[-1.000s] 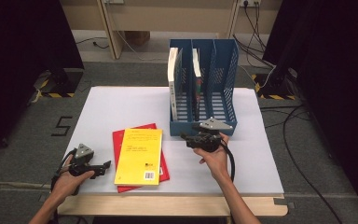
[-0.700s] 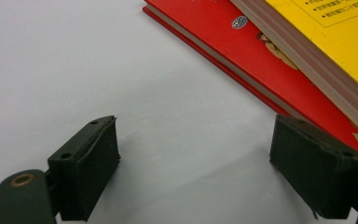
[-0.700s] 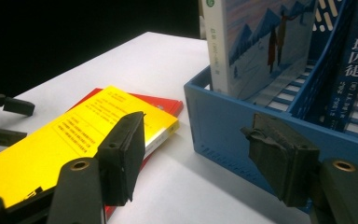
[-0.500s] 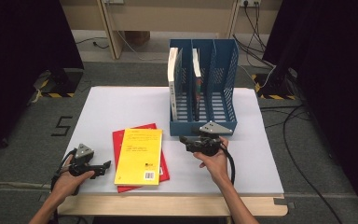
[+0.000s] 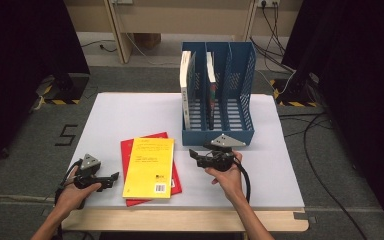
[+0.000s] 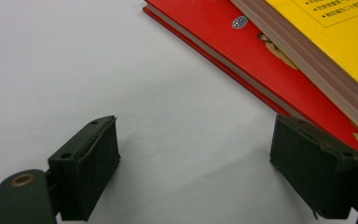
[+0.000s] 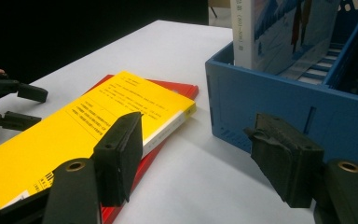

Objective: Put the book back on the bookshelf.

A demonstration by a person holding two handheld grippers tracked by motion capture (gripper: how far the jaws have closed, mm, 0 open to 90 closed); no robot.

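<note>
we are seeing the yellow book (image 5: 149,166) covering most of the red book (image 5: 152,141) beneath it, so the red cover's title is staying hidden. the print on the yellow cover is reading too small to make out. in the left gripper view both books are running off the right edge. the blue file rack (image 7: 279,105) is getting cut off at the right gripper view's top and right.

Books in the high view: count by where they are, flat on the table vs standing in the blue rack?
Flat on the table: 2, yellow book stacked on red book
Standing in the blue file rack: 2, white-spined book and second book
Total: 4
</note>
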